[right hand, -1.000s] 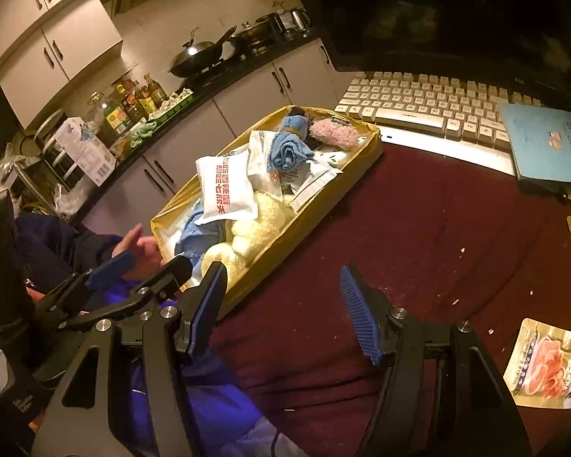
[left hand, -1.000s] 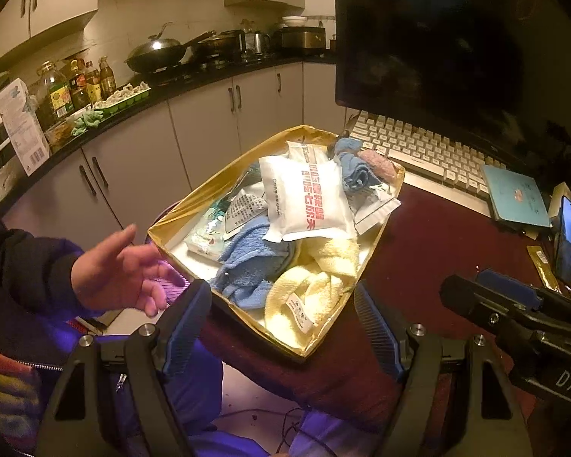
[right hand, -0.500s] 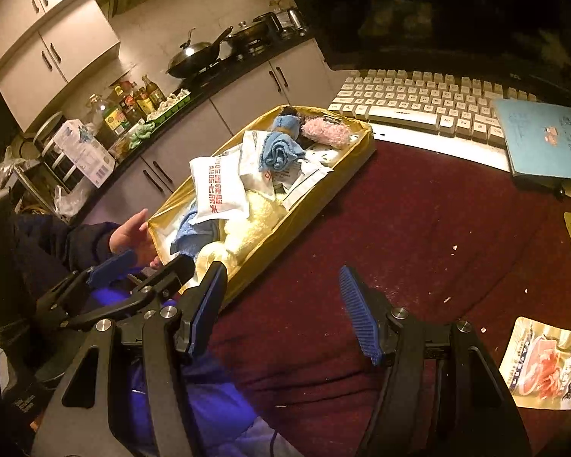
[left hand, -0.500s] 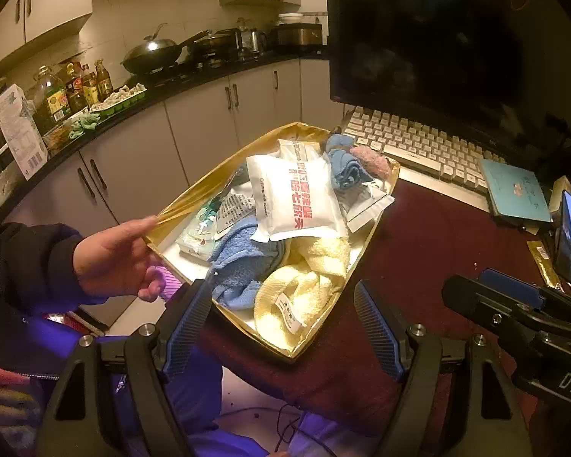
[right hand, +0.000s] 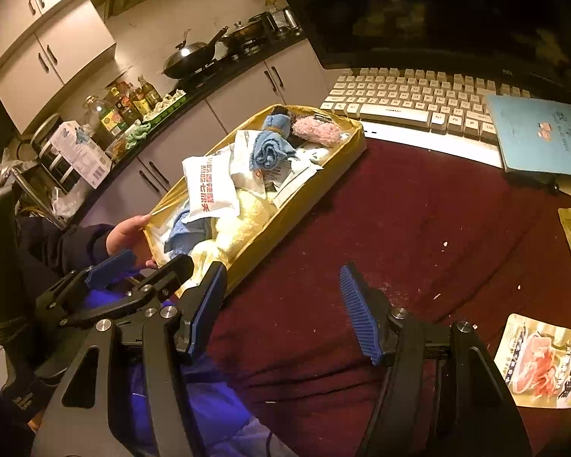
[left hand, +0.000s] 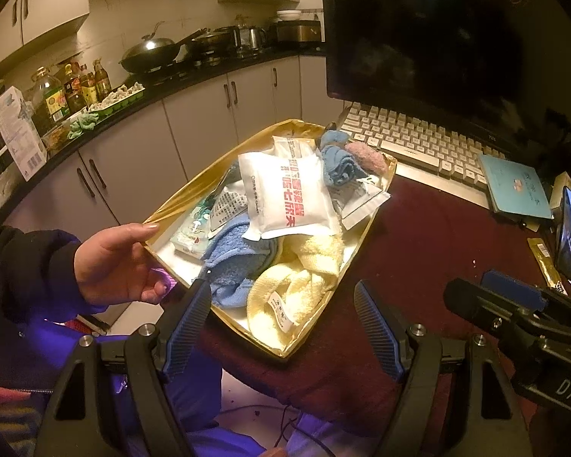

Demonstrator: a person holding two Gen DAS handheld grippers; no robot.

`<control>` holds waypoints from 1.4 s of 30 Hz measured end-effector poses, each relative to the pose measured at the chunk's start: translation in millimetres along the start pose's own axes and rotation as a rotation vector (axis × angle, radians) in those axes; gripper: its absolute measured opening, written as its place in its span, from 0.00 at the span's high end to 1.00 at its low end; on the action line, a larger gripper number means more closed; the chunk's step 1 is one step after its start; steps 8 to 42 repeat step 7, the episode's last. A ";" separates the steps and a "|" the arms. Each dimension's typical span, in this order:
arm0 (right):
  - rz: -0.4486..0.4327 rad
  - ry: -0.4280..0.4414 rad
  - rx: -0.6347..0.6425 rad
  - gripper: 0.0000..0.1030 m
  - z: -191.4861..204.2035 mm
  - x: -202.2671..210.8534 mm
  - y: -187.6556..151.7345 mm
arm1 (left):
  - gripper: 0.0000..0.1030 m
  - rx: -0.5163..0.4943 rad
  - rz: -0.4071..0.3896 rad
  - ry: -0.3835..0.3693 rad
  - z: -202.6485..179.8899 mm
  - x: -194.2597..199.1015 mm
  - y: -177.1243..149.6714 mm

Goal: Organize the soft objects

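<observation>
**Tray gripped at its near corner, both grippers idle**

Since 1 s ago, a bare hand (left hand: pixel 122 262) has moved from hovering beside the gold tray (left hand: pixel 194 194) to pinching its near-left corner, and the tray has turned slightly on the dark red tablecloth (right hand: pixel 418 228). Left gripper (left hand: pixel 281 327) and right gripper (right hand: pixel 281 308) both hang low with jaws spread wide, holding nothing. All soft items lie heaped inside the tray: yellow towel (left hand: pixel 297 285) and blue towel (left hand: pixel 236 262) nearest, white pouch (left hand: pixel 285 198) on top, rolled blue cloth (left hand: pixel 337 165) and pink fuzzy item (left hand: pixel 365 156) at the far end. Step in hand appears to be positioning the tray; whether the heap awaits sorting or is the gathered result cannot be settled. Any grasp of the towels calls for a deep bite into loose folds.
</observation>
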State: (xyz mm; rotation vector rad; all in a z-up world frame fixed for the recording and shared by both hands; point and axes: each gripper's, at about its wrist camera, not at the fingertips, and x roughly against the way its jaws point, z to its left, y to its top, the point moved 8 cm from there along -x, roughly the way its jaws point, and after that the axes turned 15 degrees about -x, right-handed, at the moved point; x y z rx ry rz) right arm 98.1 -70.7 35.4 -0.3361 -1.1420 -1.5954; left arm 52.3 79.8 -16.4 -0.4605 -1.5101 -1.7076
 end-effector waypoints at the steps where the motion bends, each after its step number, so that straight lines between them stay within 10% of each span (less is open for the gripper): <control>1: -0.001 -0.001 0.002 0.39 -0.9 0.3 -0.1 | 0.24 0.000 0.003 0.000 -0.7 -0.9 0.0; 42: 0.003 0.005 -0.021 0.39 -7.1 0.7 -0.2 | 0.24 0.005 -0.015 0.018 3.6 3.2 -1.2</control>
